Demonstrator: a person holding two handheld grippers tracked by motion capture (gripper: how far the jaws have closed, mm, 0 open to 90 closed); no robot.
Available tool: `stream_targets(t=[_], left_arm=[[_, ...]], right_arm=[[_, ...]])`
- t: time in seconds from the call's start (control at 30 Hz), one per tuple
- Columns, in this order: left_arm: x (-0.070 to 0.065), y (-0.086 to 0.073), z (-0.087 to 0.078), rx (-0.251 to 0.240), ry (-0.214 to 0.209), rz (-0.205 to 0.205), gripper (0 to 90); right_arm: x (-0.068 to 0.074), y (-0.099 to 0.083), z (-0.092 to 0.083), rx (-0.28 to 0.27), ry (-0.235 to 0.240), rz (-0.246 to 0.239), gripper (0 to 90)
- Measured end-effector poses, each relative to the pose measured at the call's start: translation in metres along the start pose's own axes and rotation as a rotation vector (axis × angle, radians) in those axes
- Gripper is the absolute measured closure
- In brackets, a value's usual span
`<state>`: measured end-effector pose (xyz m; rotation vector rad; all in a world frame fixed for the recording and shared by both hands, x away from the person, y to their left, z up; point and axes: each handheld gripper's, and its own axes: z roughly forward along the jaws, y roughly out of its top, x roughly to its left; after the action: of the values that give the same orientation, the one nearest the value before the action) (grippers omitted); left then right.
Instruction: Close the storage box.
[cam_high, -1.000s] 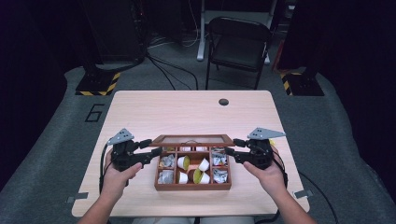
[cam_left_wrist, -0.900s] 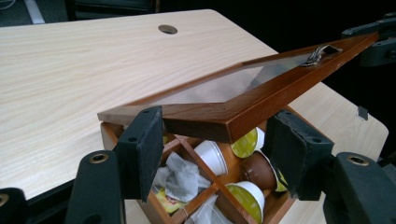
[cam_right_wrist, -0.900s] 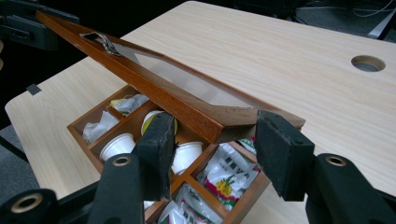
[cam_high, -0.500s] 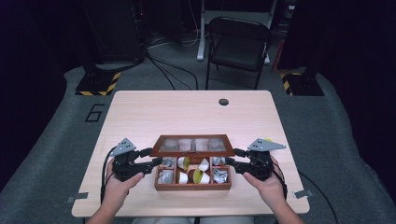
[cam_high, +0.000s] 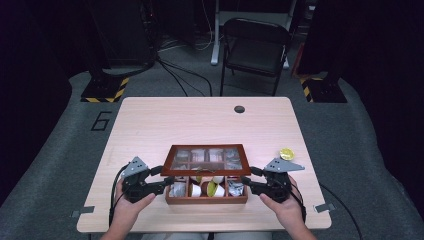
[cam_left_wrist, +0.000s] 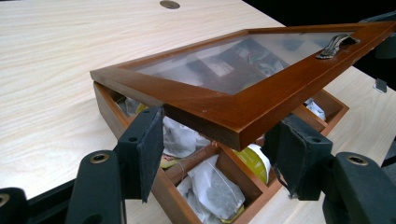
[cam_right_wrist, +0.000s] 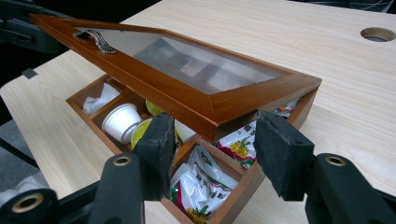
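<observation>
A brown wooden box with several compartments of tea bags and small cups sits near the table's front edge. Its glass-paned lid is hinged at the far side and hangs half raised over it. My left gripper is shut on the lid's front left corner, with one pad on each side. My right gripper is shut on the front right corner. The metal handle sits at the middle of the lid's front rail. A white cup and printed sachets lie below.
A small yellow capsule lies on the table just right of the box, behind my right gripper. A round cable hole sits near the table's far edge. A dark chair stands beyond the table.
Both grippers have sunk and come slightly nearer the person with the lid between them. The lid now lies lower and flatter over the box.
</observation>
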<state>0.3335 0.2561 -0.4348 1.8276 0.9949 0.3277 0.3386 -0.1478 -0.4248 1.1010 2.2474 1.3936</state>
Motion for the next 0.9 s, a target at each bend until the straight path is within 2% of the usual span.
stream_targets(t=[0.13,0.2,0.33,0.6,0.9], left_arm=[[0.0,-0.005,0.001,0.003,-0.004,0.001,38.2],[-0.001,-0.007,0.001,0.007,0.004,0.019,38.3],[-0.003,-0.014,0.001,0.007,0.007,0.012,38.9],[-0.005,-0.023,0.003,0.039,0.003,0.013,38.7],[-0.009,-0.034,0.006,0.077,0.027,0.034,38.7]], right_arm=[[0.001,-0.006,0.002,-0.002,-0.009,-0.008,48.0],[0.0,-0.009,0.003,-0.002,-0.001,0.007,48.2],[-0.001,-0.015,0.005,0.006,0.006,0.018,48.6],[0.005,-0.024,0.006,0.031,-0.029,-0.037,48.6],[0.008,-0.033,0.01,0.078,-0.027,-0.067,48.3]])
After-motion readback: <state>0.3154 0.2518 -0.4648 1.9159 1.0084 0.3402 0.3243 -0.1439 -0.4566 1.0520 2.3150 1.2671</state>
